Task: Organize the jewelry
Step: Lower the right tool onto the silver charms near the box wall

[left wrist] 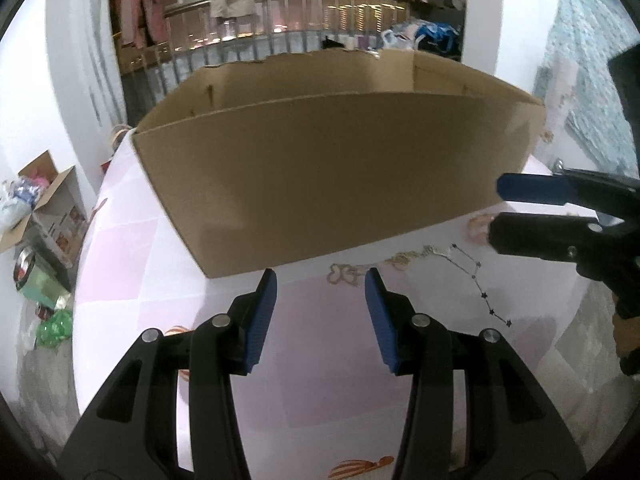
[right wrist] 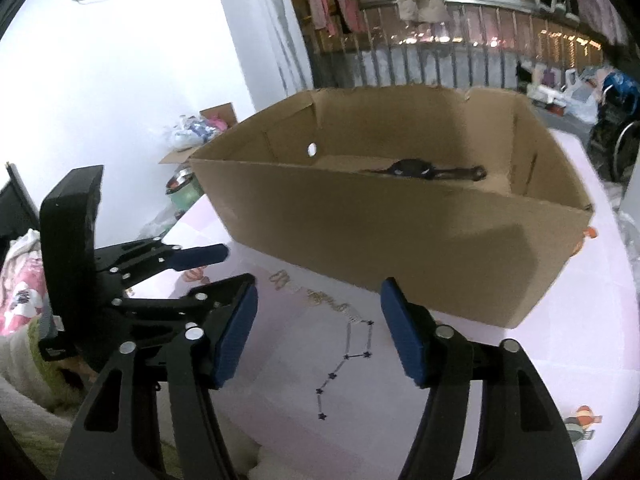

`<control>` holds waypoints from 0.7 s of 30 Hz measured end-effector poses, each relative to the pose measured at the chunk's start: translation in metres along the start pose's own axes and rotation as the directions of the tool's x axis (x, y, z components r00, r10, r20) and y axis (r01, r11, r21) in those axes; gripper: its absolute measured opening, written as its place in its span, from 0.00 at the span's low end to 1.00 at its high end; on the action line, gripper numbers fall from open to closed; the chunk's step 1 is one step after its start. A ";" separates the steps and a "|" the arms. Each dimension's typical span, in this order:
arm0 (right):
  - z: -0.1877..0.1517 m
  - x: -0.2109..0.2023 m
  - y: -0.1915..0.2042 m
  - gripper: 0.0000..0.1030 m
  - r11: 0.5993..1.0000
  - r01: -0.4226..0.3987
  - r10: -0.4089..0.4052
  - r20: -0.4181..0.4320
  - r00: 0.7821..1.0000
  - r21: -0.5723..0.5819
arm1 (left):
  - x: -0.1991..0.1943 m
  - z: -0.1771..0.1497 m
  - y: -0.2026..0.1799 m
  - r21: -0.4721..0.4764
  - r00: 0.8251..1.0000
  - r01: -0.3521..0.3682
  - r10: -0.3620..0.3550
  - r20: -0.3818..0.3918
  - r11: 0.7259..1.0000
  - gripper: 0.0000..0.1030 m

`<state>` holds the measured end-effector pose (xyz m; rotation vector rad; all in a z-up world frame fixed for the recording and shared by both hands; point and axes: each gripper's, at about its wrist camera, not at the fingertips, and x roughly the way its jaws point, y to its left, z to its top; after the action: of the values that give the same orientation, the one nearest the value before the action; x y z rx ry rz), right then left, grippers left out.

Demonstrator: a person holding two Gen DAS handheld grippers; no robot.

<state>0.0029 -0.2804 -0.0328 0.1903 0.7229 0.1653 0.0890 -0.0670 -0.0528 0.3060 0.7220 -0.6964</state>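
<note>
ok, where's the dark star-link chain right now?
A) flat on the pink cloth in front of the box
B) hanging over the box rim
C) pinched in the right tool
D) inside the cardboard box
A: the star-link chain lies loose on the pink cloth in front of the cardboard box, ahead of the open right tool, touching neither.

Each hand-held gripper is built of matte black plastic, with two forked arms pierced by long slots. Round silver pins are set at the joints of the left hand-held gripper (left wrist: 320, 280) and the right hand-held gripper (right wrist: 318, 292). The fingers (left wrist: 262, 316) are faced with ribbed dark blue pads. A blocky black housing is seen behind the left one.
</note>
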 end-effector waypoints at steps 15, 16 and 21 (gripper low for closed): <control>0.000 0.019 -0.008 0.50 0.999 -0.052 0.052 -0.061 0.997 0.014 | 0.034 0.007 -0.002 0.069 0.991 0.095 -0.087 -0.102 0.993 0.25; 0.000 0.018 -0.009 0.50 0.998 -0.057 0.058 -0.061 0.996 0.019 | 0.034 0.008 -0.003 0.076 0.991 0.096 -0.088 -0.105 0.993 0.25; -0.001 0.022 -0.009 0.50 0.997 -0.076 0.077 -0.073 0.994 0.026 | 0.039 0.012 -0.005 0.107 0.988 0.116 -0.103 -0.118 0.987 0.22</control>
<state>0.0195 -0.2843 -0.0501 0.2353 0.7921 0.2380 0.1122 -0.0950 -0.0715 0.4142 0.8126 -0.8316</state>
